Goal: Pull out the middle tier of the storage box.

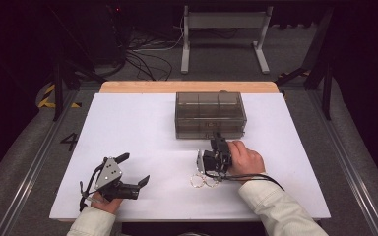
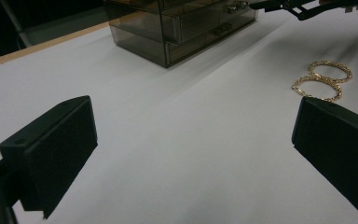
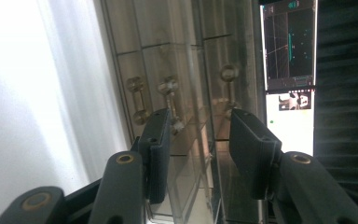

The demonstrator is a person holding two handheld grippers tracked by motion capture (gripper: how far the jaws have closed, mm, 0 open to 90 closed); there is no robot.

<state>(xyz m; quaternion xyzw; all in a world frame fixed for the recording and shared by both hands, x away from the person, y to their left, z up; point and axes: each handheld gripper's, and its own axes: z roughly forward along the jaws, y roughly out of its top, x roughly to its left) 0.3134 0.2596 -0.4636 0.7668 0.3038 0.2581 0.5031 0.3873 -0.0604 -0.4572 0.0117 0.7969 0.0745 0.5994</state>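
Black jaws of my right gripper [image 3: 198, 135] stand partly parted at lower centre, gripping nothing, around a drawer handle [image 3: 170, 100] on the smoky box [image 1: 210, 114] at upper centre; closing off-centre could slip off the knob

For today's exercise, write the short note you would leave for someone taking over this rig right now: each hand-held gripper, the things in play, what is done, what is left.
Left hand-held gripper: open, holding nothing, resting low over the white table.
Right hand-held gripper: at the front of the smoky drawer box, jaws apart by a drawer handle, not gripping it.
Two gold chain bracelets lie on the table beside the right hand.
Done: nothing stored; whether a drawer stands open cannot be told.
Left, probably: put the bracelets in a drawer and close it.
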